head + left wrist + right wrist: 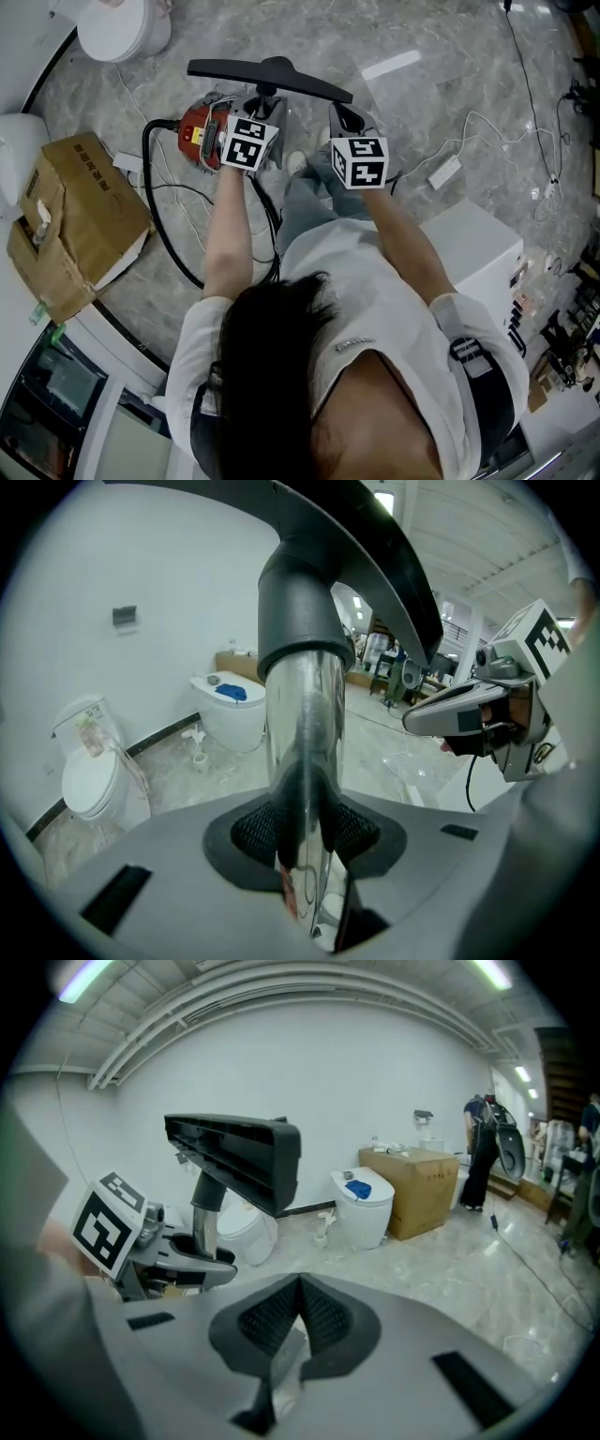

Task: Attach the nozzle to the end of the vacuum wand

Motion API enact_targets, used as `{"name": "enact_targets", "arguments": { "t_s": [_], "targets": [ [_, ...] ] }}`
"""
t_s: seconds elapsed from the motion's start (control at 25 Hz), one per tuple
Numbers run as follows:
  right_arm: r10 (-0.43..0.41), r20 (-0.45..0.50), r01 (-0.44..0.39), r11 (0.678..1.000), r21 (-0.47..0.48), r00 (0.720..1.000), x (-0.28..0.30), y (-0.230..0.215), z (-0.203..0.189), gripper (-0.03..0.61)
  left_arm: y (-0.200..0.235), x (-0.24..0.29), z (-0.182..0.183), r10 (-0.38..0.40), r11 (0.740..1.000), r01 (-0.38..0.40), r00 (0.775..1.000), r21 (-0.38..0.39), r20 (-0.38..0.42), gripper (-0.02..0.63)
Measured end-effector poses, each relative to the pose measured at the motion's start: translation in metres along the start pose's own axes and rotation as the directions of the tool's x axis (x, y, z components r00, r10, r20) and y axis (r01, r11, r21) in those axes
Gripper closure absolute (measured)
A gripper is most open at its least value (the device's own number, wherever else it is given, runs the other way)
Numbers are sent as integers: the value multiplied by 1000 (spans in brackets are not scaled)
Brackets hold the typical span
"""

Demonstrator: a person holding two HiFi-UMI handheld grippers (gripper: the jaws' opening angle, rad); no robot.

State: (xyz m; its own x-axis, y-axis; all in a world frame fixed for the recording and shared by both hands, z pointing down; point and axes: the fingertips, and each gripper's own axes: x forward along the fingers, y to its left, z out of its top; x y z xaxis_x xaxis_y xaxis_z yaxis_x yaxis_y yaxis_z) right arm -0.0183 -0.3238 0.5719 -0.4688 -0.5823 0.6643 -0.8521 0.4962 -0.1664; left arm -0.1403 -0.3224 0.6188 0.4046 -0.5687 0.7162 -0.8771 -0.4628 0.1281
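The dark grey floor nozzle [267, 77] sits across the top of the shiny metal wand [305, 761], its neck [300, 621] sleeved over the wand's end. My left gripper [261, 105] is shut on the wand just below that neck; in the left gripper view the ribbed pads [356, 832] press both sides of the tube. My right gripper [347, 118] hangs just right of the wand, apart from it, jaws shut with nothing between them [298, 1312]. From the right gripper view the nozzle [239, 1157] and left gripper [178, 1255] lie to the left.
The red vacuum body [200, 136] and its looping black hose [164, 225] lie on the marble floor at left. A cardboard box [80, 220], a toilet [122, 26], a white cabinet [473, 253] and a power strip with cables [443, 172] surround the spot.
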Motion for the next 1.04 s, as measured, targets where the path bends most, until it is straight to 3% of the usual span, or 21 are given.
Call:
{"name": "enact_targets", "arguments": {
  "t_s": [1.04],
  "targets": [
    [20,-40,-21,999,-41,999,11,18,2,565,3,-5,-4,3,1000,-3,1000,-14,-8,494]
  ]
}}
